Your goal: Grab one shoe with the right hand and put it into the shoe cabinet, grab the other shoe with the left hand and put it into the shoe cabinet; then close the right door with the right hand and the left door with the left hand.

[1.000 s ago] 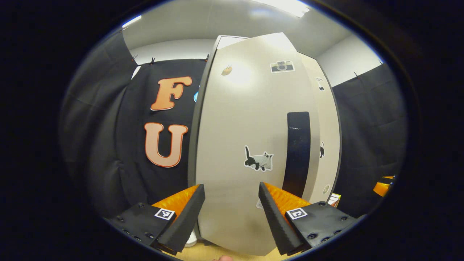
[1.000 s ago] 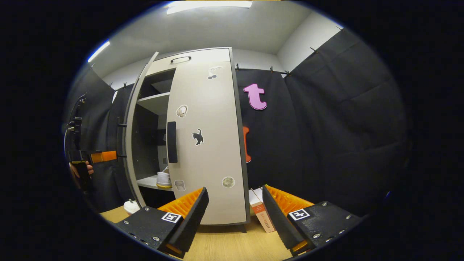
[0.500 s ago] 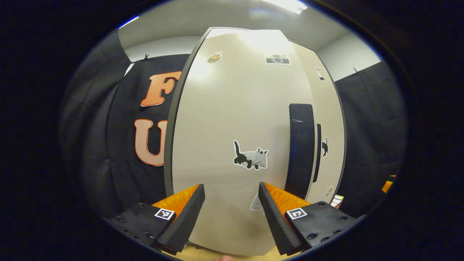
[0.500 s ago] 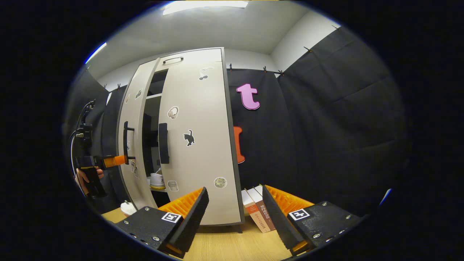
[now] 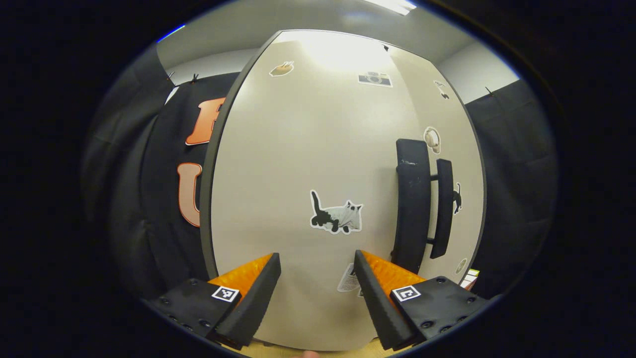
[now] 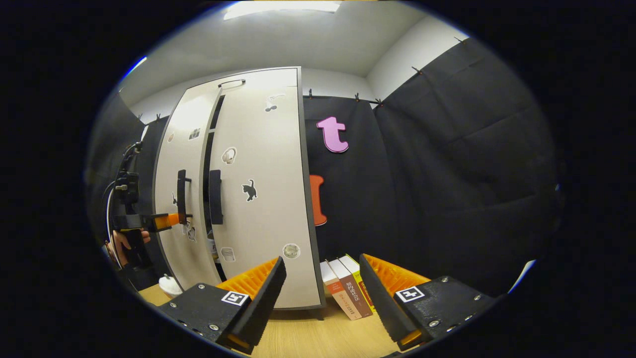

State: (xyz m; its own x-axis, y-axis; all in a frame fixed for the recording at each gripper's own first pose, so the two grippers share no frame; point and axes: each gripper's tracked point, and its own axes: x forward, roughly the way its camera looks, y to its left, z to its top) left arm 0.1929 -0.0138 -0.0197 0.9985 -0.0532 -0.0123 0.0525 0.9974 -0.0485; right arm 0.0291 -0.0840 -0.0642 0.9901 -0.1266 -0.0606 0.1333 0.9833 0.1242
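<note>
The left gripper (image 5: pixel 317 286), spread and empty, faced the left door (image 5: pixel 308 164) to push it shut. The right gripper (image 6: pixel 322 293), also spread, hung back from the right door (image 6: pixel 258 199). A dark gap hid the shoes inside the shoe cabinet (image 6: pixel 258 79).

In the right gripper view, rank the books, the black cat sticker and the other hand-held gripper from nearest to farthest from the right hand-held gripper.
1. Books, between its fingers, low by the cabinet.
2. Black cat sticker, up on the right door.
3. Left hand-held gripper, far left at the left door.
</note>
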